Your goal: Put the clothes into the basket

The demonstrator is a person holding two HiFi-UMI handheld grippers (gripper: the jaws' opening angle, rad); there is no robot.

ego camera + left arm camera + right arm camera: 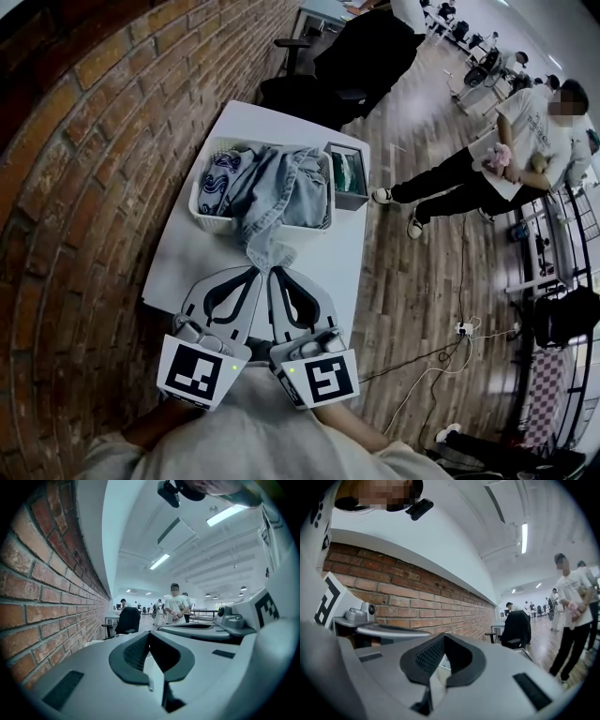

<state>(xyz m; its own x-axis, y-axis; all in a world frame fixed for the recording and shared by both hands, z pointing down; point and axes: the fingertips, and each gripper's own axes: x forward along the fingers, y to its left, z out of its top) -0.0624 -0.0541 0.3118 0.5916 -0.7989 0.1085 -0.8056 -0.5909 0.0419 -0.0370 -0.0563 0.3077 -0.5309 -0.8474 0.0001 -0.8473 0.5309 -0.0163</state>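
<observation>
Head view. White desk [342, 253] set against brick wall [84, 141]. White basket [200, 214] on far half of desk, holding the clothes: denim garment [277, 187] heaped on top, patterned blue-and-white piece [217, 176] beneath it at left. Tail of denim spills over basket's near rim onto desk and ends right by the jaw tips; contact unclear. Dark open box [349, 176] against basket's right side. Left gripper [251, 274] and right gripper [278, 275] side by side over near part of desk, tips pointing at basket, both pairs of jaws closed. Past the desk, chair draped in black [361, 52]; standing person [487, 164] on wood floor at right.

Left gripper view. Left gripper [149, 637] jaws pressed together, nothing between them. Right gripper [220, 623] close alongside at right. Brick wall [42, 597] at left; chair [127, 620] and person [176, 604] far ahead.

Right gripper view. Right gripper [443, 644] jaws fully closed, holding nothing. Left gripper [361, 618] close at left. Brick wall [417, 597] behind; chair [516, 627] ahead, person [574, 616] at right.
</observation>
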